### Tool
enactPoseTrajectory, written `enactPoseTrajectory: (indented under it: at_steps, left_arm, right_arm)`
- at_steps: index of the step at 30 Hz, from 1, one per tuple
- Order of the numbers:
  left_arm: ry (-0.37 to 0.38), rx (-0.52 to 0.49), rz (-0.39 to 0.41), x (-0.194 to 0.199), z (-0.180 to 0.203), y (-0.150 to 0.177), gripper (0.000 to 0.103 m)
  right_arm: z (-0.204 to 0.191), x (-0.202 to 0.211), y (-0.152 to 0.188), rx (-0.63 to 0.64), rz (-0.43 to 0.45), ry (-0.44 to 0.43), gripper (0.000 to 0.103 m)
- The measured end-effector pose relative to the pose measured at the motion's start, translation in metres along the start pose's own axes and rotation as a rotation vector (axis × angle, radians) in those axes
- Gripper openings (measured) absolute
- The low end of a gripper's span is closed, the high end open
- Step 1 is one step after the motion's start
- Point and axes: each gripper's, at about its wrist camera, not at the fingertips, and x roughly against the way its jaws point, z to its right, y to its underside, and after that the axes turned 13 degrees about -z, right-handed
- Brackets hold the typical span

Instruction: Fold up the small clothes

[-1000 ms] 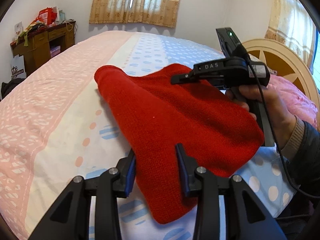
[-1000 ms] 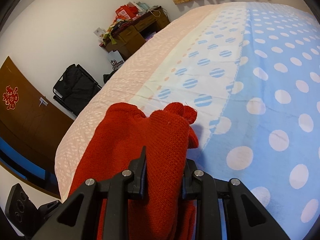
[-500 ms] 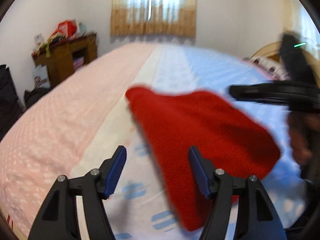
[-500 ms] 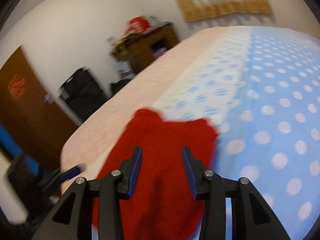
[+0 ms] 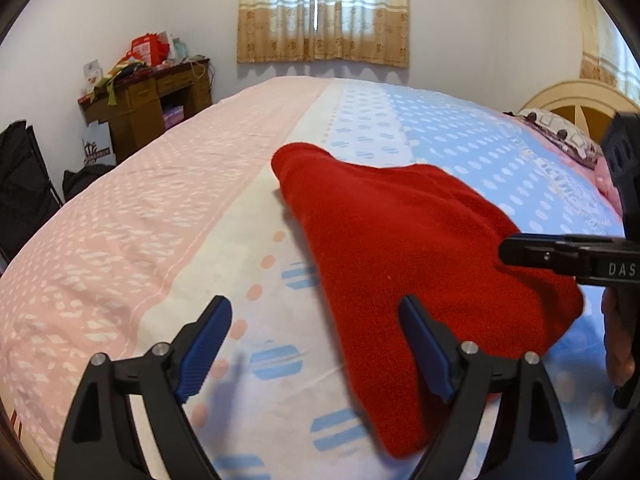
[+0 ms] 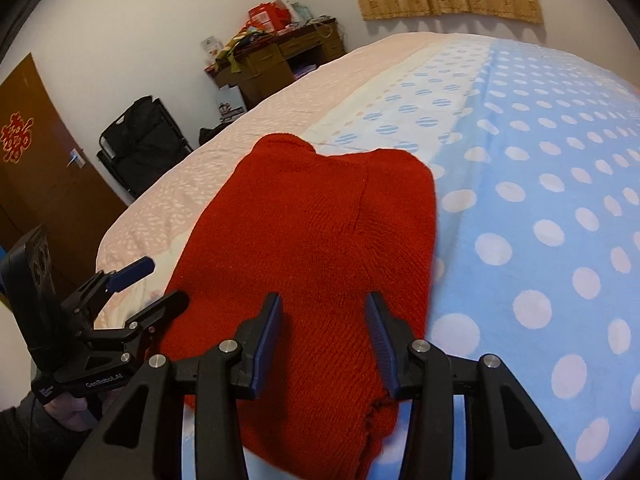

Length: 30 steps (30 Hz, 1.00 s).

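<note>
A red knitted garment [image 5: 404, 240] lies folded flat on the bed; it also shows in the right wrist view [image 6: 316, 240]. My left gripper [image 5: 316, 344] is open and empty, just short of the garment's near left edge. It also appears at the left in the right wrist view [image 6: 156, 284]. My right gripper [image 6: 324, 340] is open and empty, held over the garment's near end. Its fingers [image 5: 532, 248] reach in from the right in the left wrist view, above the garment's right side.
The bed [image 5: 168, 240] has a pink, white and blue dotted cover. A cluttered wooden desk [image 5: 148, 100] stands by the far wall. A black folded chair [image 6: 140, 144] and a brown door [image 6: 36, 168] are at the left. A headboard [image 5: 576, 100] is at the right.
Both grippers have opened, let go of the red garment and pulled back from it. The garment now lies on the bed by itself.
</note>
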Motion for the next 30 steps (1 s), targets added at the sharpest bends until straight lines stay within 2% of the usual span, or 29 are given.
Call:
enactPoseTrajectory:
  at_steps: [3,6,8,11,15,30]
  left_arm:
    - [-0.01,-0.028,0.038,0.017,0.003,-0.001,0.089]
    - [0.004,-0.02,0.074,0.029,0.004,-0.006,0.096]
    - [0.025,-0.005,0.094,0.037,0.003,-0.009,0.101]
    - [0.039,-0.012,0.125,0.047,0.006,-0.011,0.102]
    - [0.039,-0.026,0.158,0.057,0.009,-0.013,0.103]
    - [0.049,-0.041,0.191,0.068,0.018,-0.01,0.103]
  right_arm:
    - [-0.009,0.024,0.006,-0.025,0.049,0.03,0.048]
    - [-0.025,0.048,0.011,-0.017,0.116,0.119,0.063]
    - [-0.036,0.061,0.016,-0.004,0.159,0.166,0.064]
    - [-0.052,0.079,0.022,0.003,0.231,0.244,0.064]
    - [-0.065,0.094,0.03,0.028,0.298,0.302,0.065]
    - [-0.079,0.112,0.039,0.042,0.342,0.317,0.066]
